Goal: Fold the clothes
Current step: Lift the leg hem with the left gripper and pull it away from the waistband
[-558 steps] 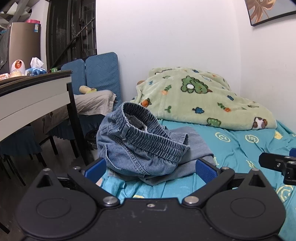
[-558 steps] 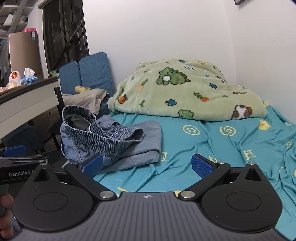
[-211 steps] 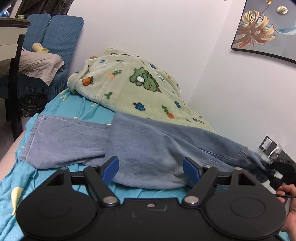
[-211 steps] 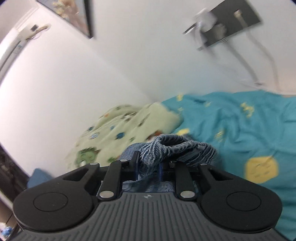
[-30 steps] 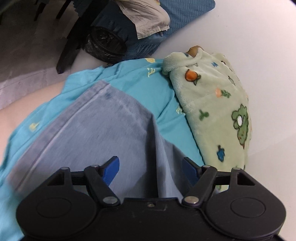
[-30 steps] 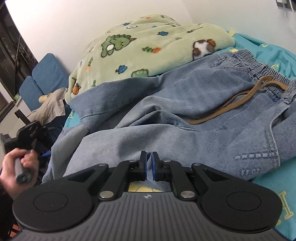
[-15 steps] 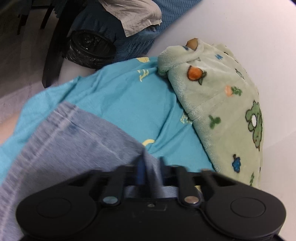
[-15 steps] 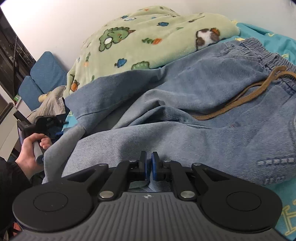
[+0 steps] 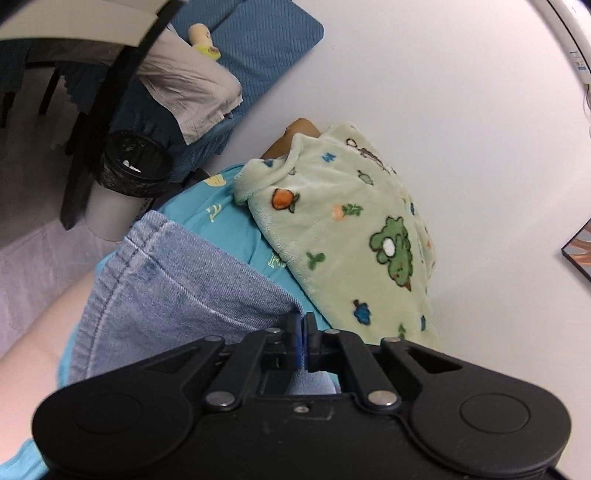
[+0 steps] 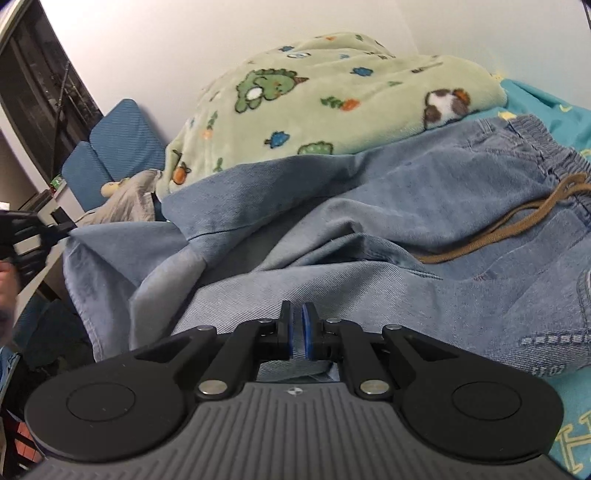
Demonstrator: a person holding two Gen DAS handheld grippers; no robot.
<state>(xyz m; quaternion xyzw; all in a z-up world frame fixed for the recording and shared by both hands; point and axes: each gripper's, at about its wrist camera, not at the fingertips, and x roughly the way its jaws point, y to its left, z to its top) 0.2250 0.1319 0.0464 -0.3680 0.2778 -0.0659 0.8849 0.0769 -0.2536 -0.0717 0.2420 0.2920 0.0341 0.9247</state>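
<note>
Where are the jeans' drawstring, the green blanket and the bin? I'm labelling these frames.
drawstring (image 10: 517, 225): right wrist view, on the brown cord.
green blanket (image 10: 332, 96): right wrist view, mid fleece.
bin (image 9: 135, 166): left wrist view, black liner rim.

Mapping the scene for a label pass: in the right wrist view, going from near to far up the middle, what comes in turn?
right gripper → jeans → green blanket → white wall

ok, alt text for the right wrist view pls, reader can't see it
The right gripper is shut on the near edge of light blue jeans spread across a teal bed sheet, waistband and brown drawstring at right. Behind lies a green cartoon-print blanket; at far left the left gripper pinches a trouser leg.
</note>
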